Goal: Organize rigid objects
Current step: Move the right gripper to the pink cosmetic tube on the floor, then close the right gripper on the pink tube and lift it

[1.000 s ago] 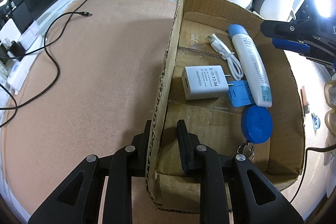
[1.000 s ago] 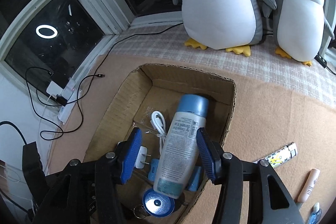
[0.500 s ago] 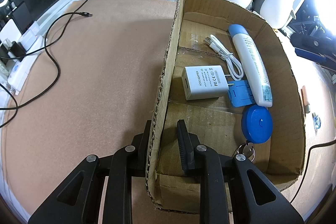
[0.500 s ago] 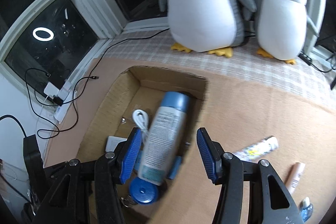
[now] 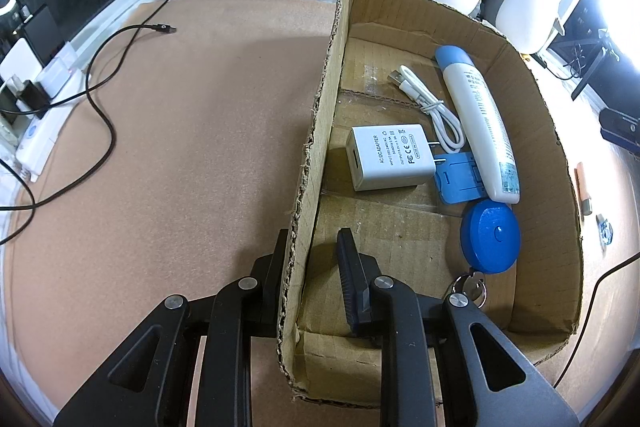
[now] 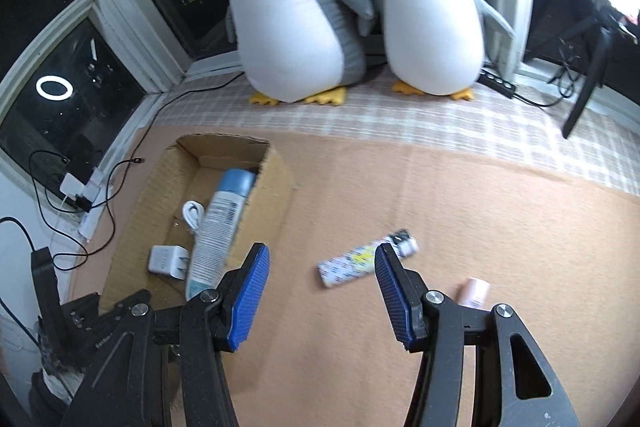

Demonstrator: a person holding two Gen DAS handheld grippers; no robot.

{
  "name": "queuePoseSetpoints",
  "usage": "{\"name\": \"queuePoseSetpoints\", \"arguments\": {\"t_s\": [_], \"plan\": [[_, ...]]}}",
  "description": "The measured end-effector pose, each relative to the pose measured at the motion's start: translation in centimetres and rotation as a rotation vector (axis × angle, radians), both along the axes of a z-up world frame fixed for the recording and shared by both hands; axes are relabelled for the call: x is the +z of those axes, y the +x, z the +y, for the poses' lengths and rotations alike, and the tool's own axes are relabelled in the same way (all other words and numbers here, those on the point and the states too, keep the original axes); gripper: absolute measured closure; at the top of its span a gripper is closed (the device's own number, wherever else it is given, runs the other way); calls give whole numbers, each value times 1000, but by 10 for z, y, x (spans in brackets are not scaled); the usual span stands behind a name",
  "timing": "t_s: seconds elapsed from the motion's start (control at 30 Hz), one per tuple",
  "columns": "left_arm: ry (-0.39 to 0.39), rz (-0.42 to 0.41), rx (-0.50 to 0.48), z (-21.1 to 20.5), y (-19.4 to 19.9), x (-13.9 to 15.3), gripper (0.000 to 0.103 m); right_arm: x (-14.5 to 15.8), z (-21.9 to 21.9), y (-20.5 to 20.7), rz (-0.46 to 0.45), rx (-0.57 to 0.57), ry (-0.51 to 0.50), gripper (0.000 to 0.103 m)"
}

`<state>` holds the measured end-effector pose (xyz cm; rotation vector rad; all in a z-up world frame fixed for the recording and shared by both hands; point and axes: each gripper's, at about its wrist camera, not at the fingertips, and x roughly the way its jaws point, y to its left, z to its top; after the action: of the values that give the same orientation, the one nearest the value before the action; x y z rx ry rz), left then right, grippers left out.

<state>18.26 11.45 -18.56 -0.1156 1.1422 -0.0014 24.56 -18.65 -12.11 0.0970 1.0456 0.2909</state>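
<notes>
Left gripper [image 5: 310, 259]: closed down on the near left wall of the cardboard box [image 5: 532, 99], one finger outside and one inside; it pins the box in place.
Right gripper [image 6: 320, 291]: jaws about half open, nothing between them, hanging over bare mat to the right of the box.
Box contents: white bottle with a blue cap [image 5: 478, 123] lying along the right wall, white adapter [image 5: 390, 157] mid-floor, coiled white cable [image 5: 430, 107], blue round tape measure [image 5: 490, 235] with keys at the near end.
Next candidate: patterned tube [image 6: 366, 259] lying flat on the brown mat [image 6: 440, 207], just ahead of the right fingers, well apart from the box's right wall.
Tube handling: likely light and stiff, with a smooth round wrap that could roll or slip; its dark-capped end is blurred, so I cannot tell what kind of cap it is.
Where to grip the tube: across the middle of the body, jaws square to its long axis, away from the cap end.
Other loose item: pink tube [image 6: 474, 291] at the right, partly hidden behind the right finger; also small and probably light.
Box handling: thin corrugated wall, ragged edge, flexes easily; hold low near the corner.
</notes>
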Motion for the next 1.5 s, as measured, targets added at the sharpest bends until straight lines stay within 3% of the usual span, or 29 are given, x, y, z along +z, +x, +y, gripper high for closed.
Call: {"name": "queuePoseSetpoints", "arguments": {"t_s": [0.47,1.07,1.5], "plan": [[6,-1,0,1,-1,1,81,-6,-36,-11,22,-50,-45,52],[7,-1,1,1,-1,0,81,-37,-79,-12,119,-114,-81,53],[9,-1,0,0,-1,0,81,-58,-79,-1,167,-103,-144,72]]}}
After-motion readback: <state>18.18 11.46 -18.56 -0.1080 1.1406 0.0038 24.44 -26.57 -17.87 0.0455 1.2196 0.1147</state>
